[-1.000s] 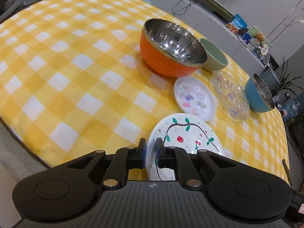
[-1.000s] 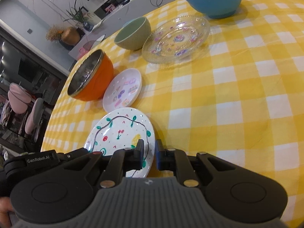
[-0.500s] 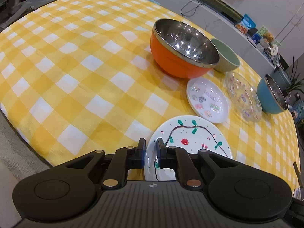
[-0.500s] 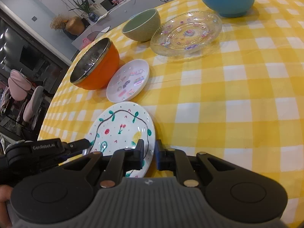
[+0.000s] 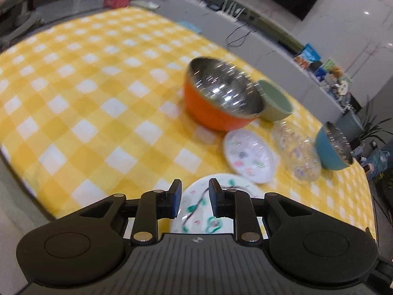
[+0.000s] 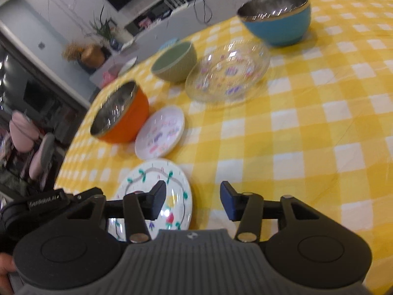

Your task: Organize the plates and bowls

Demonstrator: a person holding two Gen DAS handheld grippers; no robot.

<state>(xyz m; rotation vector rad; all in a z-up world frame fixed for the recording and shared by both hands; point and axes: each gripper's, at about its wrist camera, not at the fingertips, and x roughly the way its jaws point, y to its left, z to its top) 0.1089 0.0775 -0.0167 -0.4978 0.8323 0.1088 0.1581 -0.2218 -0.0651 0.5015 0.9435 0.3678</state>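
Both claws agape over painted plate [image 6: 157, 184]

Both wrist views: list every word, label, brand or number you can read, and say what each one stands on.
"GenRobot.AI": white lettering on the left gripper body, at the left edge of the right wrist view; motion blur leaves the last letters uncertain.
Snack packets on the counter behind the table: printing too small and blurred to read.
Small white plate: only colored motifs show, too blurred to tell whether any are letters.
Nothing else is legible.
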